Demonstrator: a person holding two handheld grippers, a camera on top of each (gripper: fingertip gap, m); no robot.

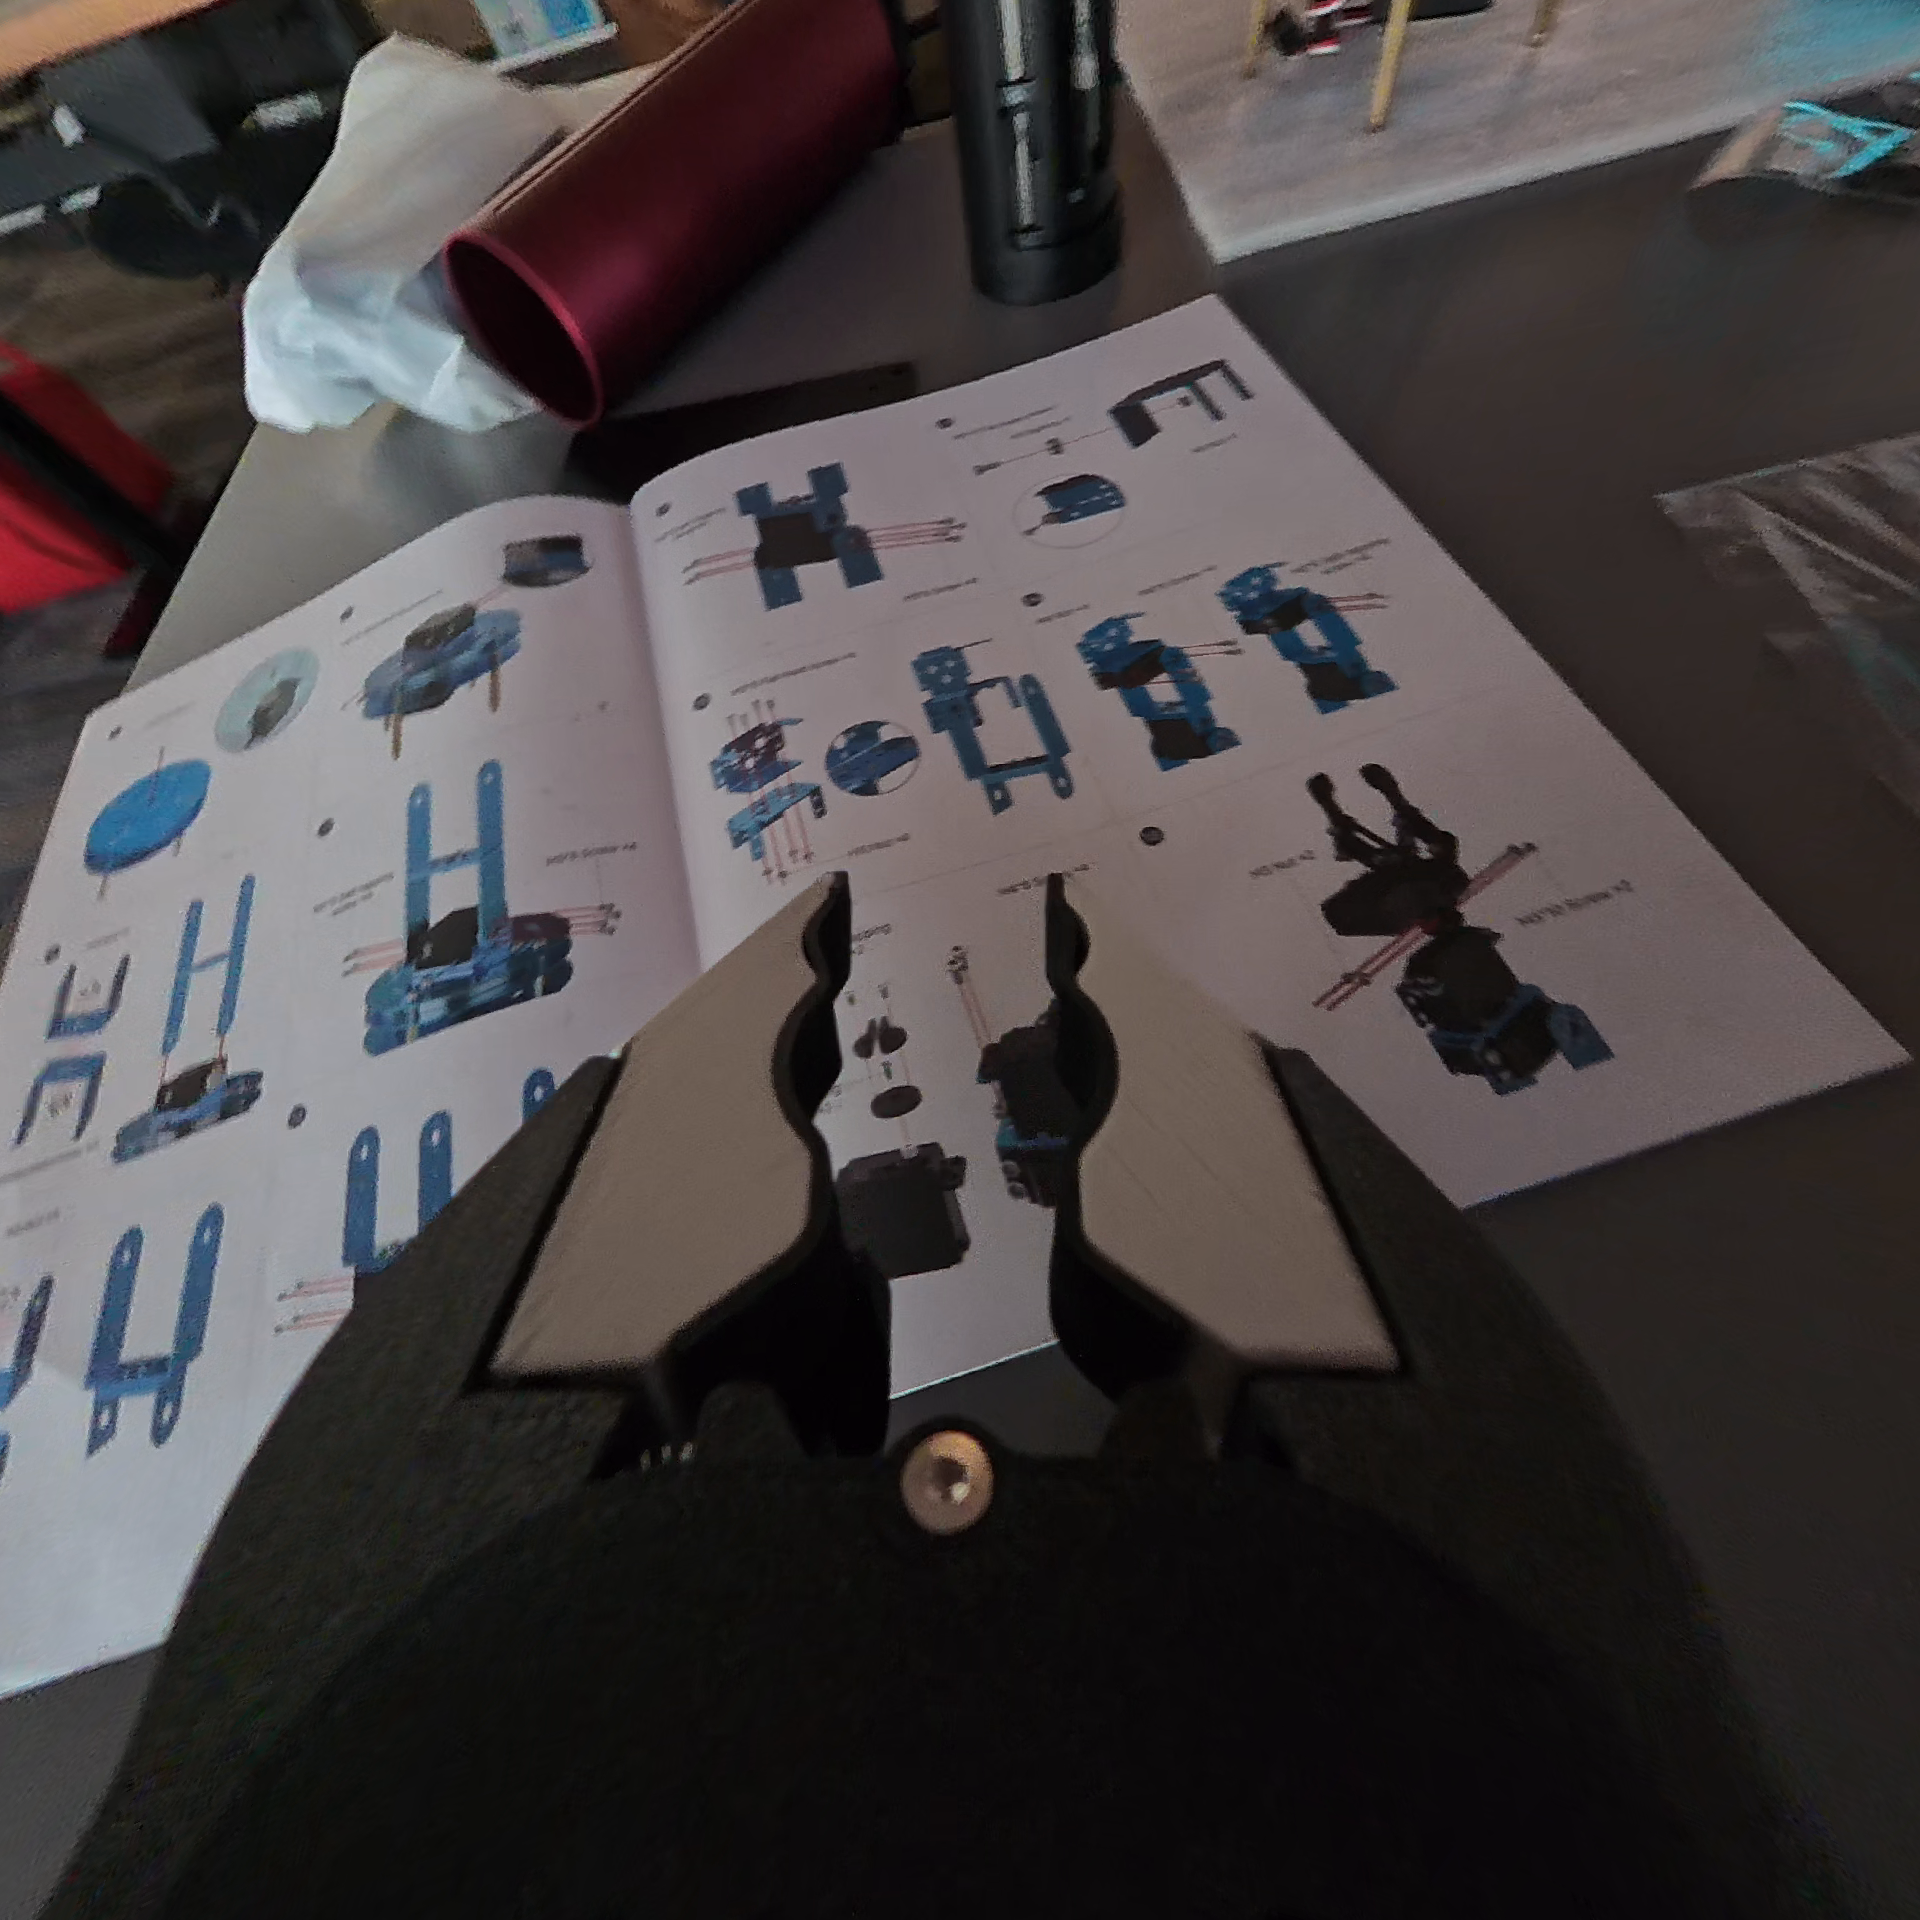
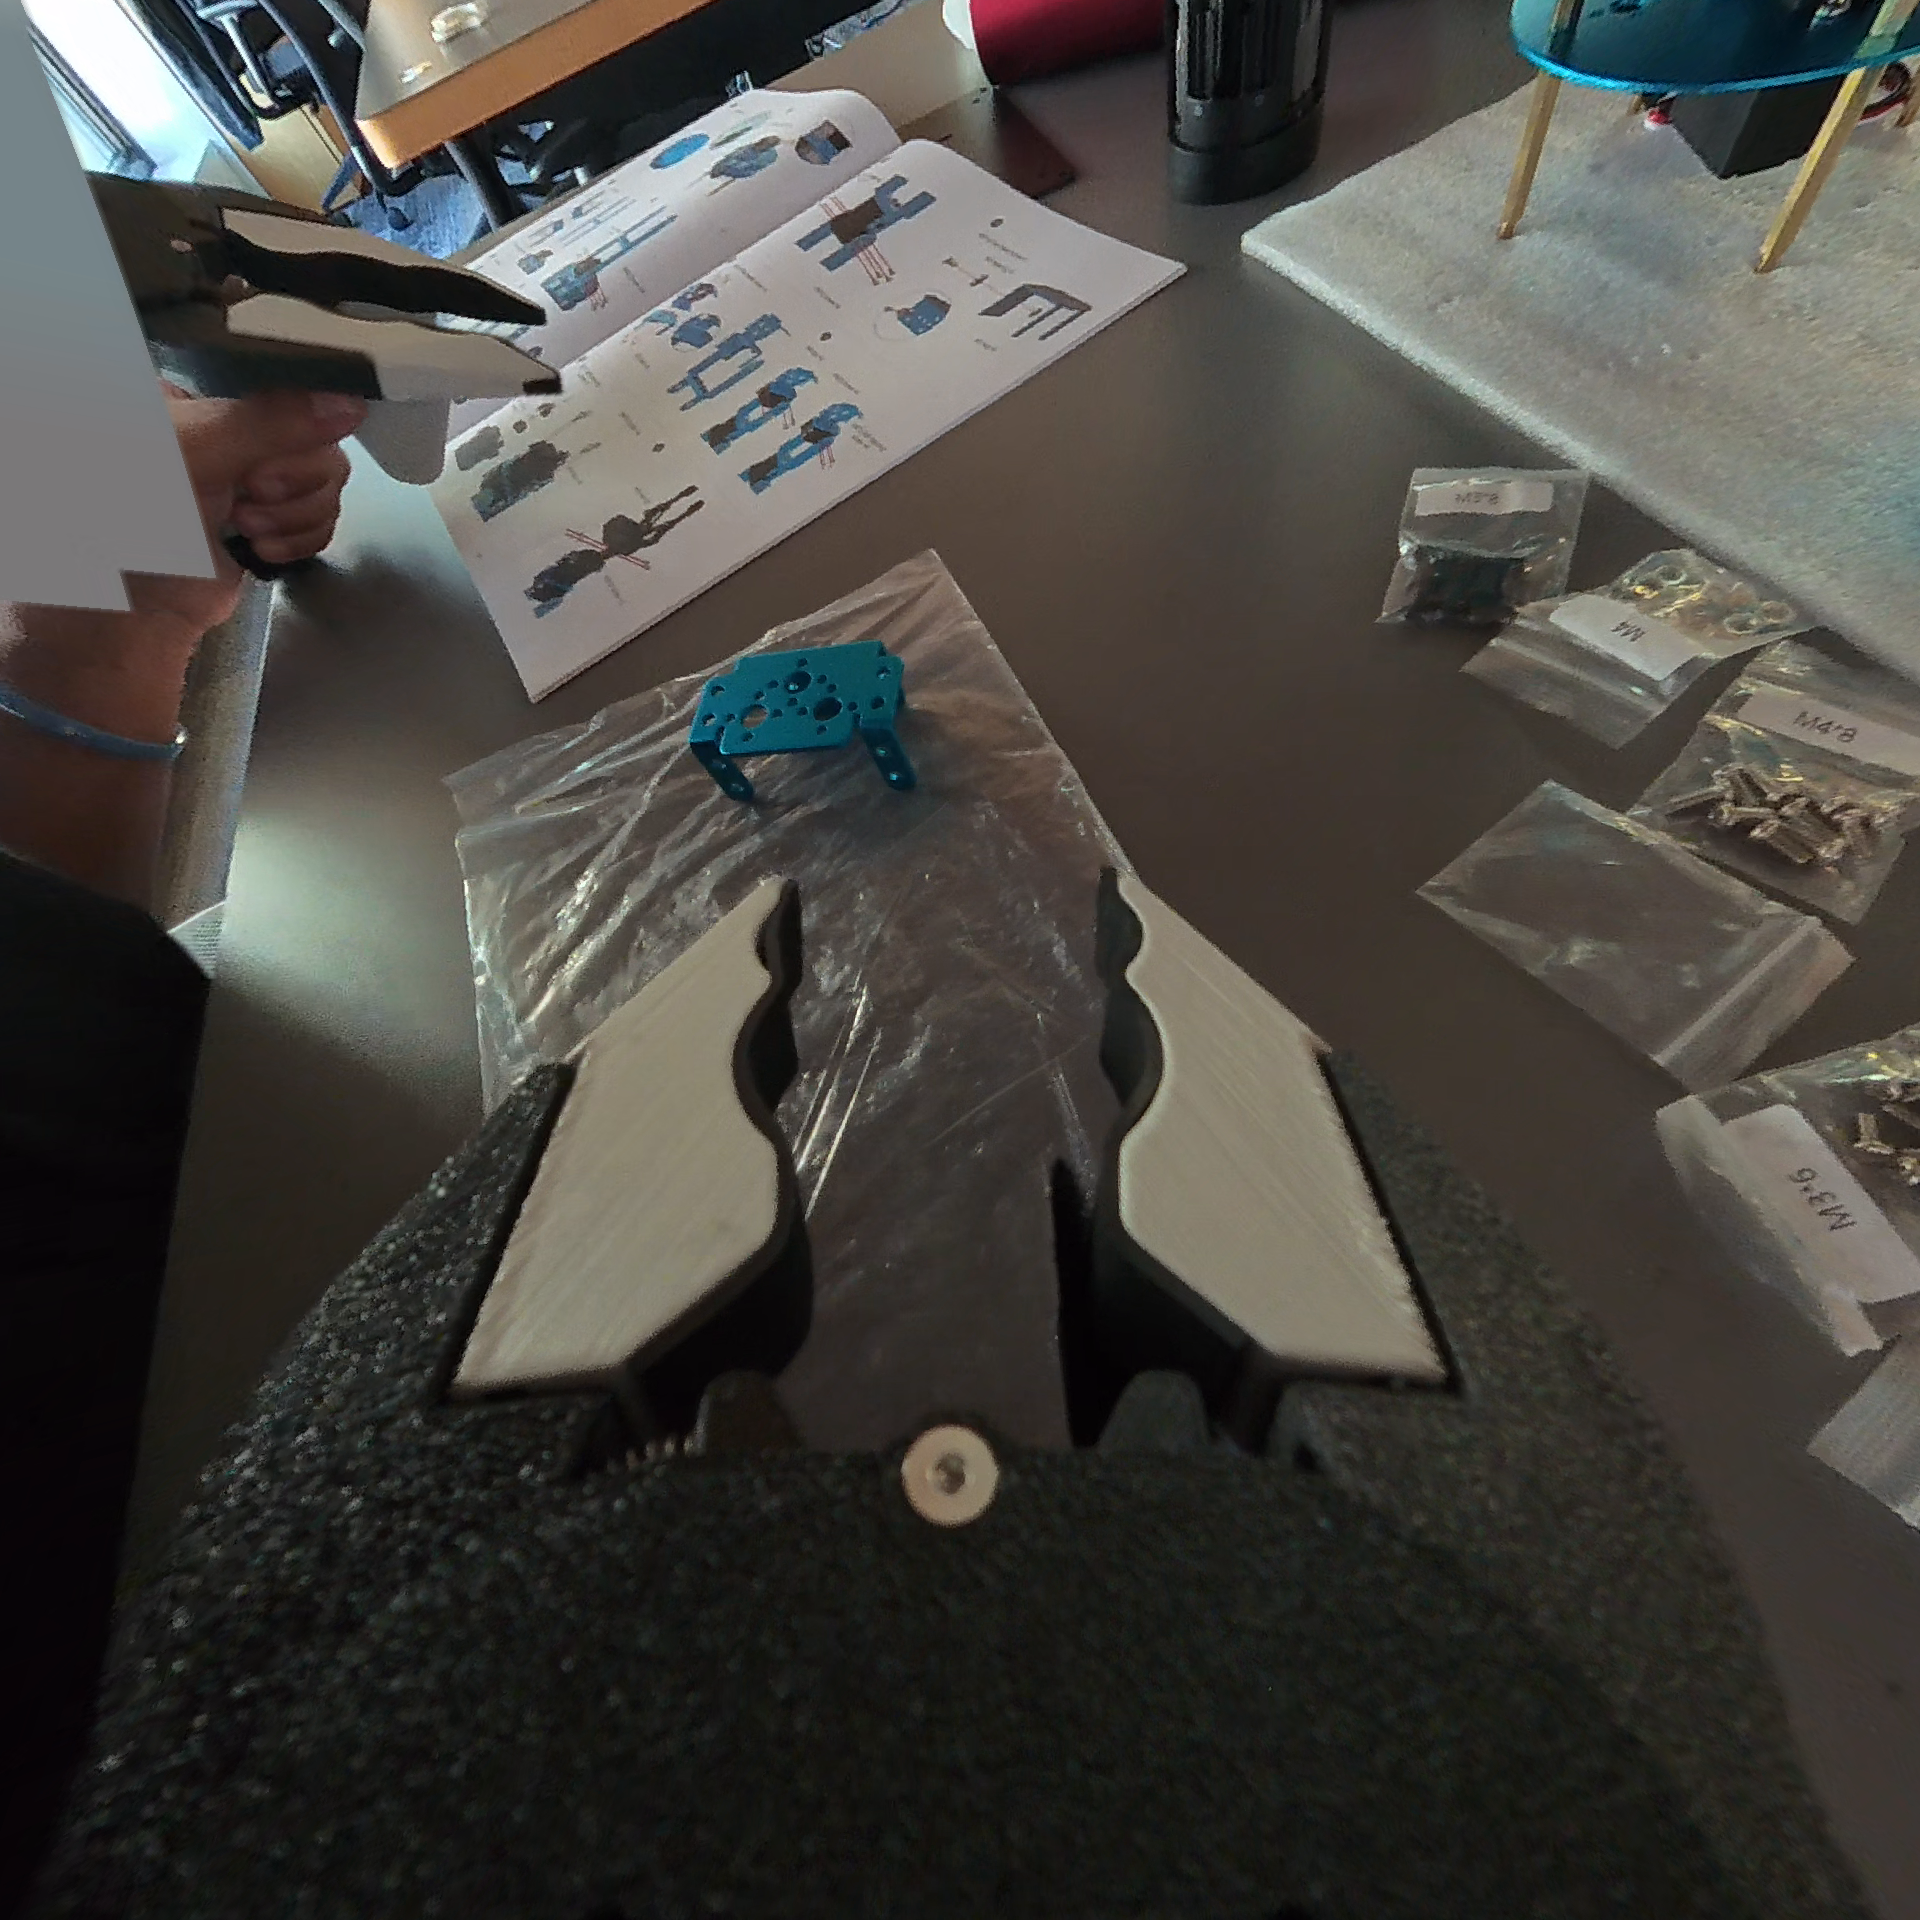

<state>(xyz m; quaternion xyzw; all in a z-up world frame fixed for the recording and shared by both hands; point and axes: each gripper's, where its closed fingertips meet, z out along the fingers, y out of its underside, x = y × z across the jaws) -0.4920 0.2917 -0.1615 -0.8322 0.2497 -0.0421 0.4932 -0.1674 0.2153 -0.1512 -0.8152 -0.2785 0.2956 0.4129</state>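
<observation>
My left gripper (image 1: 948, 883) is open and empty, hovering over an open instruction booklet (image 1: 520, 831) with blue part diagrams, above its lower right page. It also shows in the right wrist view (image 2: 535, 348), held by a hand at the far left over the booklet (image 2: 790, 343). My right gripper (image 2: 948, 883) is open and empty above a clear plastic bag (image 2: 644, 831) on the dark table. A small blue metal bracket (image 2: 805, 717) with holes stands on that bag, a short way beyond the fingertips.
A dark red tube (image 1: 665, 208), white crumpled plastic (image 1: 353, 260) and a black cylinder (image 1: 1044, 145) lie behind the booklet. Several small bags of screws (image 2: 1766, 810) lie at the right. A grey mat (image 2: 1662, 312) bears a blue round plate on brass standoffs (image 2: 1704, 52). The left gripper is farther from the small blue metal bracket (image 2: 805, 717), some 25 centimeters, than the right, some 8 centimeters.
</observation>
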